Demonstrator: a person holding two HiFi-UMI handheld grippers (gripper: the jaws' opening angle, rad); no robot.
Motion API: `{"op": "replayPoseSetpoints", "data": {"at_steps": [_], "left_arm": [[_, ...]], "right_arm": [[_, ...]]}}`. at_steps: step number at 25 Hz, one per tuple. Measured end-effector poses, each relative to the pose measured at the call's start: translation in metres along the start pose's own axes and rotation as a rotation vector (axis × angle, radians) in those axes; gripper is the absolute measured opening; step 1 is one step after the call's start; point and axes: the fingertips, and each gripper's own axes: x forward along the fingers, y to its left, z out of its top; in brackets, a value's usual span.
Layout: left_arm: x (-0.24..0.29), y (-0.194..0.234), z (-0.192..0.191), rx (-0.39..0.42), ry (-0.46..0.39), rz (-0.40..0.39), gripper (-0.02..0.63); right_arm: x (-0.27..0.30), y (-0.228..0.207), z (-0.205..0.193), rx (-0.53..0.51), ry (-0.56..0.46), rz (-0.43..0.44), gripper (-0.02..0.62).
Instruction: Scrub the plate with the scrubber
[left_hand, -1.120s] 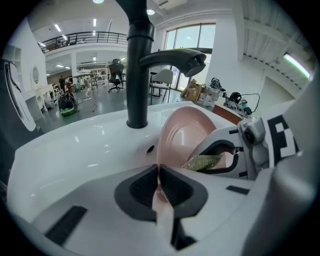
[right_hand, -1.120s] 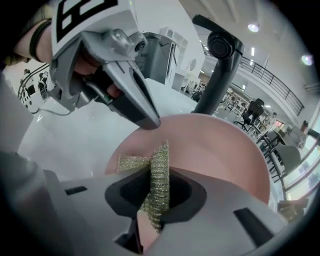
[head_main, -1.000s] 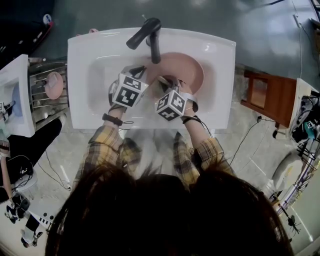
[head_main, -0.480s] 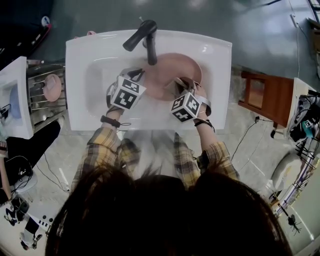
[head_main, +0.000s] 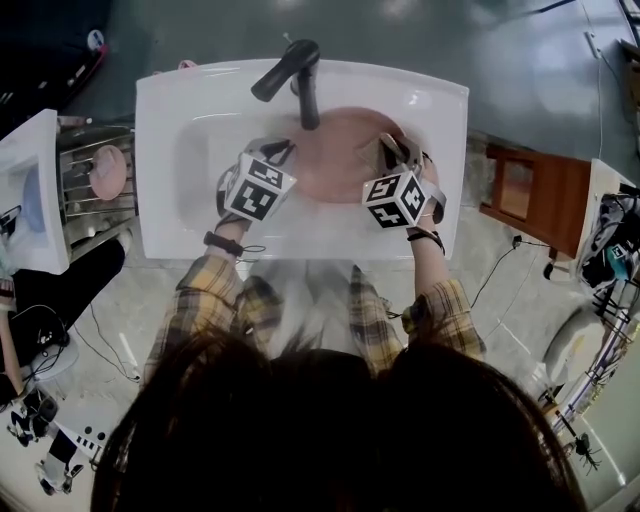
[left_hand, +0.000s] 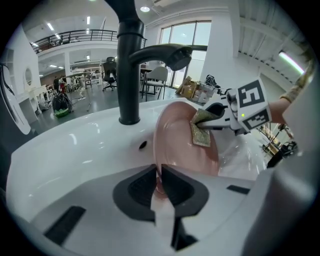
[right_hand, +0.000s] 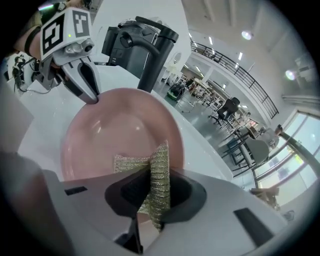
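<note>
The left gripper (left_hand: 159, 173) has its jaws almost together, with only a thin slit between them, and the rim of the one pink plate (left_hand: 176, 145) is pinched in that slit. These jaws have just been opening slightly, yet the rim is between the pads and they press on it. The right gripper (right_hand: 158, 186) has its jaws closed on the one scrubber (right_hand: 161, 159), a folded gold-green mesh pad. One flap stands up between the pads, and another flap lies flat on the plate's inner face.

There are two grippers, one plate and one scrubber. The plate is tilted up on edge in the basin. The left jaws take it at its left rim and the scrubber touches its face near the right rim. The two grippers are well apart, on opposite sides of the plate, and each carries its marker cube.

A single black faucet (left_hand: 129, 65) rises behind the plate, with its spout reaching over the plate's upper part. Everything sits in one white sink (head_main: 190, 110), and the person's two plaid sleeves (head_main: 215, 285) reach in from the near edge. Left of the sink, a metal rack (head_main: 85, 205) holds one more pink piece, too small to identify.
</note>
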Motion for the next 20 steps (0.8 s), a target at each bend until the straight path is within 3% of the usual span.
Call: {"op": "replayPoseSetpoints", "data": {"at_steps": [10,20], "left_arm": [[-0.002,-0.001,0.0,-0.005,0.011,0.0,0.029],[-0.001,-0.001,0.001,0.002,0.013,0.009,0.031]], "right_arm": [[0.003,-0.006,0.062,-0.003,-0.128,-0.088,0.077],[0.005,0.035,0.099,-0.028,-0.191,-0.025,0.075]]}}
